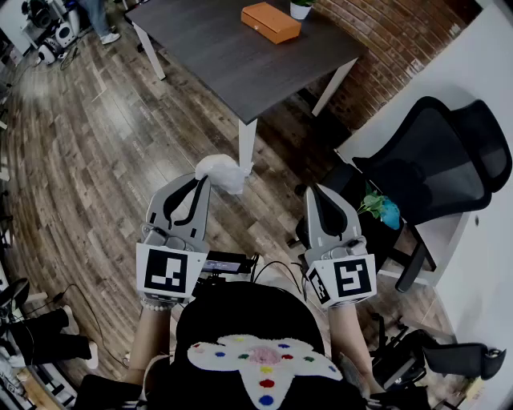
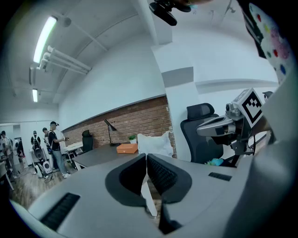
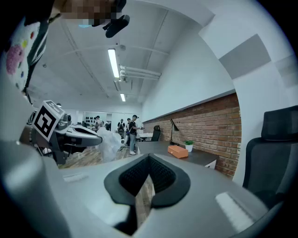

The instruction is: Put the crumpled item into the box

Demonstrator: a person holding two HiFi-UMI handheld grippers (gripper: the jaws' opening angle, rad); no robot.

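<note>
The crumpled item [image 1: 220, 174], a white wad that looks light, soft and squashable, sits well short of the orange box [image 1: 271, 22]. The left gripper [image 1: 203, 179] pinches its edge, and any fold should hold. The right gripper [image 1: 314, 190], equally short of the box, is closed on nothing.

Crinkly thin crumpled item [image 1: 218, 173], matt dark table [image 1: 232, 60], wood-plank floor [image 1: 88, 160], rough brick wall [image 1: 393, 40].
</note>
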